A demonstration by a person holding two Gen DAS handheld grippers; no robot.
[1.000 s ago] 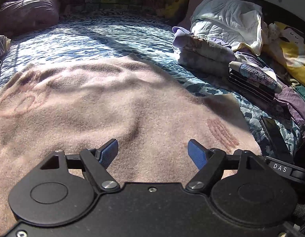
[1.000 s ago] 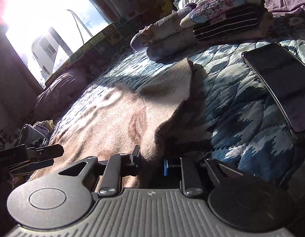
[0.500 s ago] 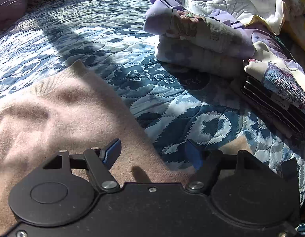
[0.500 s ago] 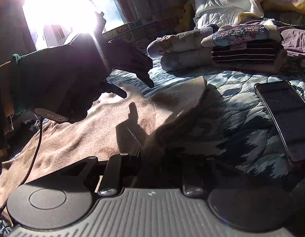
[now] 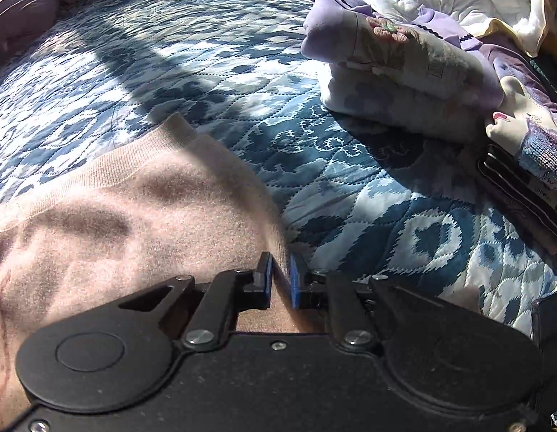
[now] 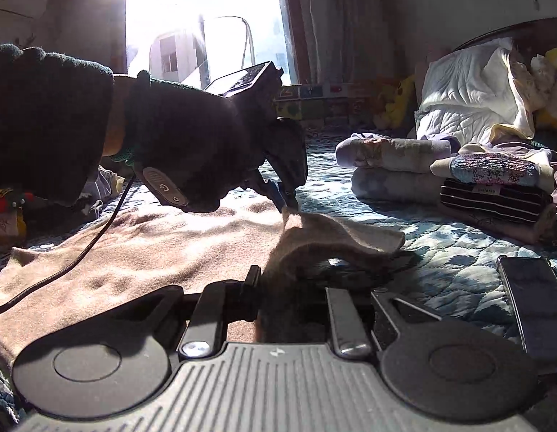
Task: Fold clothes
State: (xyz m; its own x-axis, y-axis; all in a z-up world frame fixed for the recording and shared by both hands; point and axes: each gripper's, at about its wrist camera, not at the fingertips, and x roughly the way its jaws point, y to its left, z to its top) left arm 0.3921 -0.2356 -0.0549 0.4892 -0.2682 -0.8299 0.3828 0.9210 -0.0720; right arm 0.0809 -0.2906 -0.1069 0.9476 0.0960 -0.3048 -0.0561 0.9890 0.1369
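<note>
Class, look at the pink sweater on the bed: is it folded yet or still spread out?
Mostly spread: the pink sweater lies flat on the quilt, only its right edge lifted, pinched by the left tool and right tool.

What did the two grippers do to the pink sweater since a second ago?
The left gripper was open over the pink sweater. It moved to the sweater's right edge, toward the folded clothes, and shut on that edge. In the right view that edge now stands lifted at its tips. The right gripper stayed clamped on the sweater; the phone stayed on the quilt.
</note>
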